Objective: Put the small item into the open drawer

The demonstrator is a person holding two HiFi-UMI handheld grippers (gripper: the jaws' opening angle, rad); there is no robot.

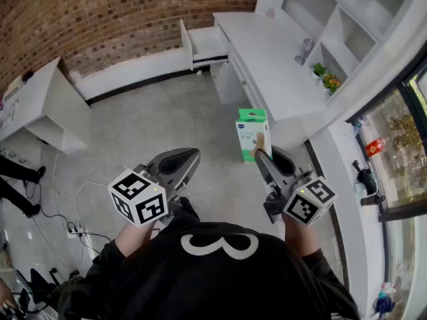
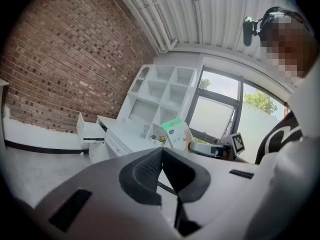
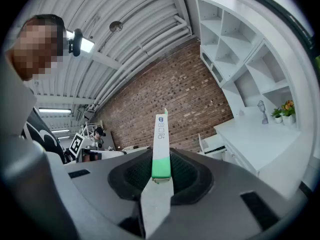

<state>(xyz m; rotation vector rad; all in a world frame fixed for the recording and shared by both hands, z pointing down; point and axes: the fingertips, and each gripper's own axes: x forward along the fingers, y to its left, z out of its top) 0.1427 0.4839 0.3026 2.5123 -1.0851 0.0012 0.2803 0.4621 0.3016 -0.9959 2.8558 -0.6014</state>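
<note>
Two fingers (image 3: 132,176) of the right gripper (image 3: 161,171) are clamped on the lower end of a green-and-white carton (image 3: 161,144). The opening is narrow, and the carton's thin edge faces the right gripper view. Its long axis runs out along the fingers, green band at the grip and white end forward.

The left gripper (image 2: 161,153) has its fingers pressed together with nothing between them.

In the head view the carton (image 1: 253,134) rises from the right gripper (image 1: 261,155) above the floor (image 1: 153,125), well apart from the furniture. The open drawer (image 1: 208,45) lies at about 11 o'clock from those fingers. It is pulled out from the end of the white bench (image 1: 267,52), and the shelf unit (image 1: 340,25) stands at about 1 o'clock.

Judgement: the right hand carries the item and is the nearer one for delivery. The move calls for a long reach forward and slightly left.

Not determinable:
- The drawer's contents cannot be made out.
- The carton's print is too small to read.
- Its gripped end is covered by the pads.
</note>
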